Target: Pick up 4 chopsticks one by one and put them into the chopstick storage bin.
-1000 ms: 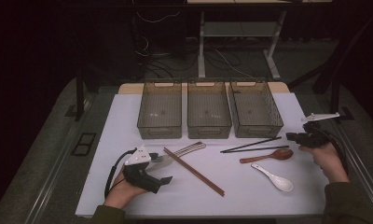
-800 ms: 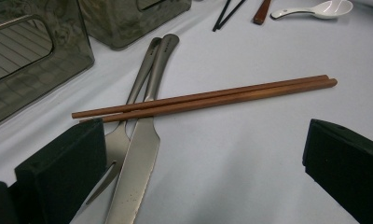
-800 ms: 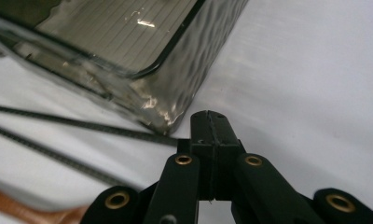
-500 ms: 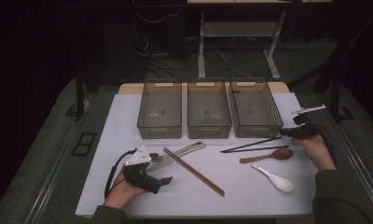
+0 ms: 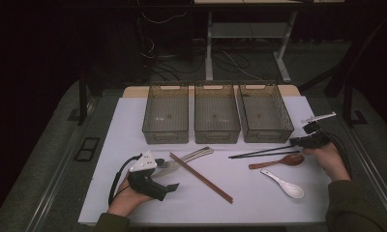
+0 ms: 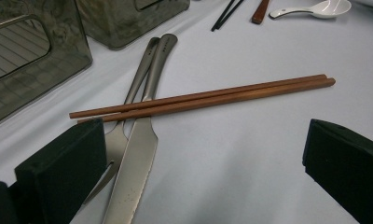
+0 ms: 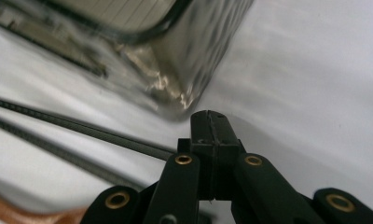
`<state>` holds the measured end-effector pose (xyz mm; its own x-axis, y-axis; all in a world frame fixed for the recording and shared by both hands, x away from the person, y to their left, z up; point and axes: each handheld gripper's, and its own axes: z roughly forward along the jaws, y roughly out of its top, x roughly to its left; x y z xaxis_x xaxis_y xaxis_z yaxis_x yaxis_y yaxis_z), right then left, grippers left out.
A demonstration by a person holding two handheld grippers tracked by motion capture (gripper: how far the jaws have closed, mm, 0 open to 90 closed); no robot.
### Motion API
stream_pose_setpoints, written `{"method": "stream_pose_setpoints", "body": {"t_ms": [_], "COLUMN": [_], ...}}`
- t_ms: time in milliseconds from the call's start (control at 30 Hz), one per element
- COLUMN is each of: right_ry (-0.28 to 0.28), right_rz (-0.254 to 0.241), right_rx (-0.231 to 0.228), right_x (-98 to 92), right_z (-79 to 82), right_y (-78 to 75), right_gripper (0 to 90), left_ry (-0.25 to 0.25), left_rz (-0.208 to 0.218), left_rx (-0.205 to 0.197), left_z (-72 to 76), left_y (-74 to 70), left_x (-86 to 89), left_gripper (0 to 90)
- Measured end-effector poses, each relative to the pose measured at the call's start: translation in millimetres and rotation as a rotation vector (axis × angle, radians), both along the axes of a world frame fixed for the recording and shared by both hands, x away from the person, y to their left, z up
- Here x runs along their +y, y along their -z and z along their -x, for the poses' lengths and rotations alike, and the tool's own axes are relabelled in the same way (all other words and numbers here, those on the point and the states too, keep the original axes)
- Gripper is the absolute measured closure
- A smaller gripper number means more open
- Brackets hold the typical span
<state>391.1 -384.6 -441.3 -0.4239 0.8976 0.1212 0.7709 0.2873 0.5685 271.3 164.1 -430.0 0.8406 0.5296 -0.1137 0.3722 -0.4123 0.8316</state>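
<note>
My left gripper [image 5: 168, 176] rests on the white mat at the front left, jaws open wide and empty; in the left gripper view [image 6: 203, 177] its pads flank a knife [image 6: 133, 158] and a fork [image 6: 128, 98]. A pair of brown wooden chopsticks [image 6: 203, 98] lies across both. My right gripper [image 5: 298, 141] hovers low at the right ends of two black chopsticks [image 5: 264, 152]. Its jaws are shut pad to pad [image 7: 211, 126], and the black chopsticks [image 7: 82, 128] run just beside and behind the tip. I see nothing pinched between the pads.
Three smoky plastic bins [image 5: 165, 136] [image 5: 217, 135] [image 5: 269, 135] stand in a row at the mat's far side; the right one's corner [image 7: 184, 70] looms close ahead of my right gripper. A wooden spoon [image 5: 277, 161] and a white ceramic spoon [image 5: 283, 183] lie at the front right.
The right hand has come left and down, bringing its shut gripper to the black chopsticks' ends. The left hand and all the cutlery have stayed put.
</note>
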Motion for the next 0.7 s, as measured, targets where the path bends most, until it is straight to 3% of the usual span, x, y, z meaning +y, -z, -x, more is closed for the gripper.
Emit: {"method": "stream_pose_setpoints", "body": {"t_ms": [333,700], "right_ry": [-0.049,-0.064], "right_rz": [0.051,0.062], "right_rx": [0.004,-0.016], "right_x": [2.9,4.4], "right_z": [14.8,23.4], "right_y": [-2.4,-4.1], "right_gripper": [89.3,89.2], "left_ry": [0.0,0.003], "left_rz": [-0.001,-0.003], "left_rx": [0.0,-0.003], "left_z": [0.2,0.1], "left_y": [0.0,-0.4], "left_x": [-0.3,0.3], "left_gripper": [0.0,0.0]}}
